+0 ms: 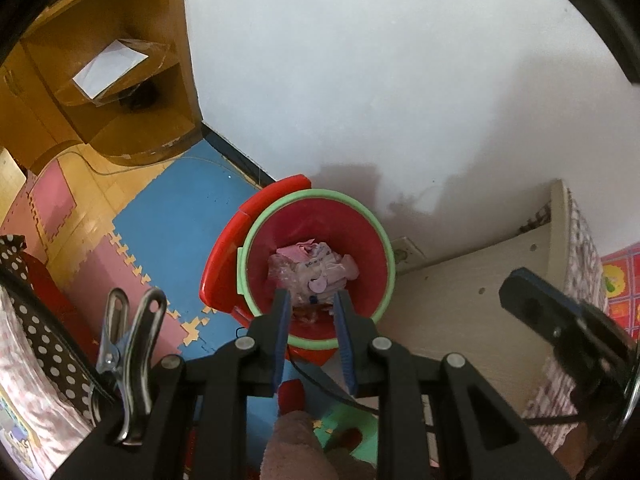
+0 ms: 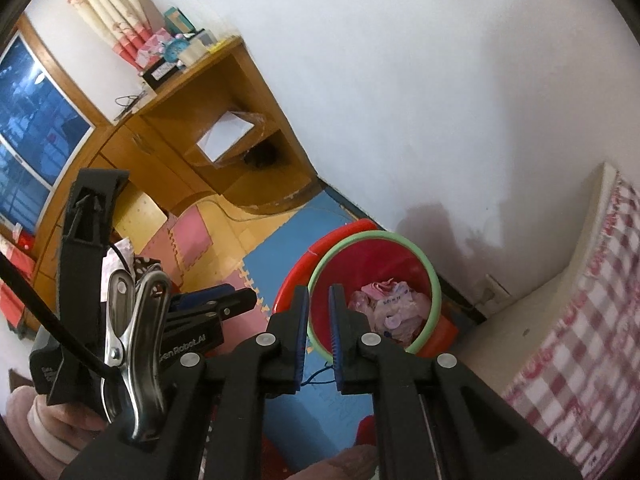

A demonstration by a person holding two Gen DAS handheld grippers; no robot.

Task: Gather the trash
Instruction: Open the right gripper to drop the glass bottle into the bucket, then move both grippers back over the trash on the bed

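A red bin with a green rim (image 1: 256, 236) stands on the floor against the white wall, also in the right wrist view (image 2: 436, 280). Crumpled pink and white wrappers and clear plastic (image 1: 316, 264) lie heaped inside it (image 2: 394, 308). My left gripper (image 1: 311, 294) hangs over the bin's near side, pointing steeply down, open, with nothing between its blue pads. My right gripper (image 2: 319, 290) hovers at the bin's left rim, its jaws a narrow gap apart and empty. Each gripper shows at the edge of the other's view.
A red plastic piece (image 1: 224, 256) leans behind the bin's left side. Blue, pink and yellow foam mats (image 1: 168, 232) cover the floor. A wooden desk (image 2: 192, 128) stands at the far left, and a bed with a checked cover (image 2: 580, 340) at the right. A wall socket (image 1: 408, 252) sits low by the bin.
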